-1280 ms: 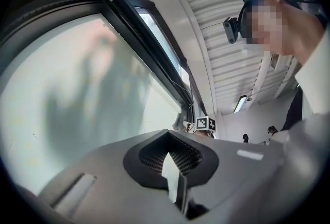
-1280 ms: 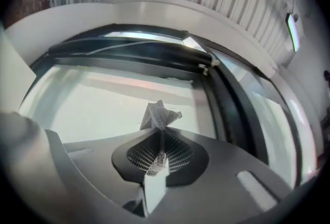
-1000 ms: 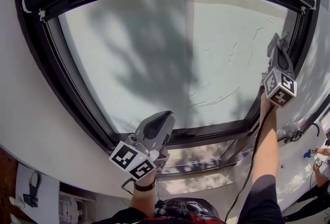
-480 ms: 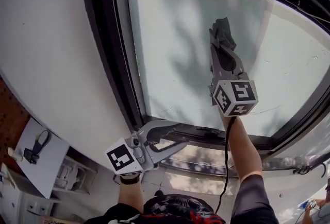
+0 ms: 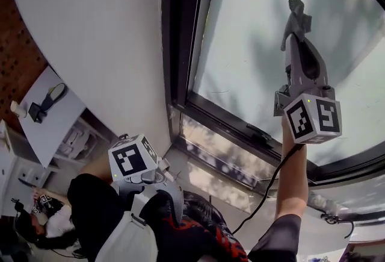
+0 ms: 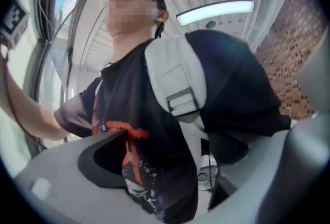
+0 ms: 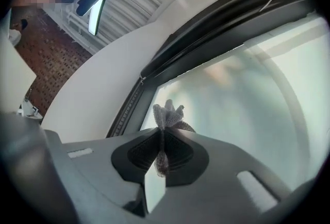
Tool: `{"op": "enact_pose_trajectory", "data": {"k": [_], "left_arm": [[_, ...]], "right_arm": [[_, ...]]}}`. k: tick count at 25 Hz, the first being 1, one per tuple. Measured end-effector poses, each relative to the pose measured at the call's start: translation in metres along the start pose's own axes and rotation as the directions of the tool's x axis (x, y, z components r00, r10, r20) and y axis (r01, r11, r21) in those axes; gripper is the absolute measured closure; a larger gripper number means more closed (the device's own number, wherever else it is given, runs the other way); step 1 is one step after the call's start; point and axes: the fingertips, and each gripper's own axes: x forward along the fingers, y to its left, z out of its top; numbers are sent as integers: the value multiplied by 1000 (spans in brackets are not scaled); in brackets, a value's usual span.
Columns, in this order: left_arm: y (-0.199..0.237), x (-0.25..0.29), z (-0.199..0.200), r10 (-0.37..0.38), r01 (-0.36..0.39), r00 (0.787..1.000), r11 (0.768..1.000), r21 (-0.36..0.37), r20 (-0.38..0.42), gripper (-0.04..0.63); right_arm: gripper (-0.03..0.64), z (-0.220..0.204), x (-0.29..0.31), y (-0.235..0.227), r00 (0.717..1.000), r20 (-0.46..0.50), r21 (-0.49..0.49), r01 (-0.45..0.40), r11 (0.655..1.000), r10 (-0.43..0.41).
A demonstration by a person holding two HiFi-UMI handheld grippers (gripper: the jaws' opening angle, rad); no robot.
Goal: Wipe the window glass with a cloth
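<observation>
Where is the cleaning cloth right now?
The cloth is pinched in the right claw, at the head view's upper right, held up before the window glass, right of the dark frame.

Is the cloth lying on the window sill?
No, the cloth is pinched in the right claw, raised in front of the window glass.

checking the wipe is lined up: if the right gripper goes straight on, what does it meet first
Probably the glass, close beside the dark frame, with the cloth clamped in the right gripper touching first. How far off the glass is, I cannot tell.
</observation>
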Motion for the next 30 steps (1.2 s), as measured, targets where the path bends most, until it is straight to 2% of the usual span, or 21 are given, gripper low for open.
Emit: {"op": "enact_pose_trajectory", "data": {"k": [2, 4, 7, 9, 10, 11, 13, 14, 15, 16, 17, 19, 20, 21, 24, 25, 26, 27, 30], "left_arm": [[13, 15, 11, -45, 45, 999, 999, 10, 23, 65], [31, 17, 17, -68, 67, 997, 996, 63, 21, 6], [53, 17, 17, -156, 155, 988, 981, 114, -2, 3], [66, 21, 15, -239, 235, 971, 966, 111, 28, 0], [70, 23, 15, -297, 290, 953, 951, 108, 59, -2], [73, 26, 16, -363, 353, 927, 929, 111, 91, -2], [75, 31, 17, -488, 473, 862, 871, 130, 135, -3], [77, 33, 17, -535, 517, 833, 844, 145, 141, -3], [80, 35, 16, -566, 545, 813, 823, 161, 136, -5], [84, 36, 16, -582, 560, 803, 810, 175, 124, -5], [87, 37, 15, -587, 564, 803, 805, 185, 107, -5], [89, 36, 11, -568, 549, 821, 813, 194, 59, -5], [86, 33, 10, -545, 529, 837, 826, 196, 37, -5], [82, 28, 11, -514, 500, 858, 845, 190, 28, -5], [67, 0, 21, -367, 356, 925, 927, 115, 100, 5], [65, -8, 26, -312, 301, 940, 949, 97, 140, 5], [61, -12, 31, -276, 262, 944, 960, 97, 181, 5], [55, -15, 37, -261, 240, 939, 964, 116, 224, 5], [38, -19, 53, -224, 157, 907, 966, 207, 356, 5]], "right_arm": [[591, 5, -17, -11, 999, -8, -23, 40, 999, -41], [591, 15, -39, -35, 993, -15, -68, 117, 991, -118], [591, 27, -93, -100, 956, -28, -125, 286, 950, -292], [591, 28, -141, -150, 913, -37, -133, 399, 907, -406], [591, 27, -166, -173, 886, -42, -129, 453, 882, -462], [591, 27, -191, -193, 855, -50, -132, 507, 852, -516], [591, 25, -237, -224, 783, -80, -167, 599, 783, -617], [591, 25, -257, -238, 750, -91, -195, 632, 750, -655], [591, 26, -275, -253, 722, -91, -220, 657, 721, -686], [591, 28, -292, -268, 697, -84, -232, 681, 694, -712], [591, 31, -307, -282, 671, -78, -230, 708, 668, -738], [591, 35, -327, -298, 628, -74, -197, 752, 629, -775], [591, 36, -326, -297, 632, -71, -181, 752, 633, -771], [591, 37, -316, -288, 657, -67, -178, 733, 657, -751], [591, 30, -252, -238, 785, -62, -187, 597, 780, -616], [591, 24, -229, -220, 829, -57, -170, 541, 824, -556], [591, 19, -205, -200, 869, -46, -152, 481, 863, -493], [591, 16, -180, -177, 902, -37, -138, 421, 897, -429], [591, 2, -103, -99, 967, -34, -113, 247, 962, -252]]}}
